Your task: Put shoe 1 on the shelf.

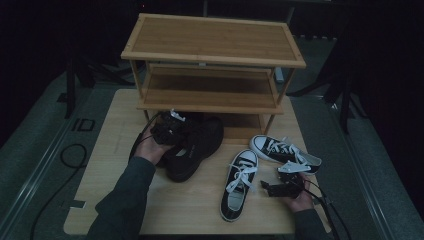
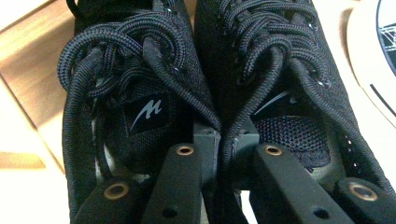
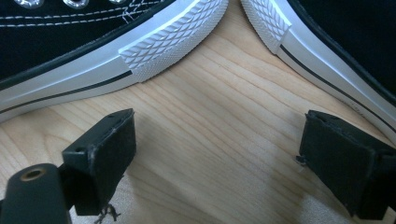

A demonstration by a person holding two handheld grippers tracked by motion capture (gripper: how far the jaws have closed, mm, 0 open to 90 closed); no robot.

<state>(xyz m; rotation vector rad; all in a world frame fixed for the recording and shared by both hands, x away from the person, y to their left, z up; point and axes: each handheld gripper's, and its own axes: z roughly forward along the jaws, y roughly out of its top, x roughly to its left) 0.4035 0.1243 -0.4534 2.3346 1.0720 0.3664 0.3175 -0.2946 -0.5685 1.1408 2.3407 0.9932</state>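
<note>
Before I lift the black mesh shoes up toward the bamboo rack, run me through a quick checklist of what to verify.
1. Left gripper pinches the inner collars of both black mesh lace-up shoes: ok, jaws closed on them.
2. Both shoes held evenly: cannot tell.
3. Right gripper free: ok, jaws wide open above bare wooden tabletop.
4. Black-and-white canvas sneakers out of the lifting path: ok, they lie to the right of the black pair.
5. Middle shelf of the three-tier bamboo rack clear: ok.
6. Dangling black laces could snag: cannot tell.
</note>
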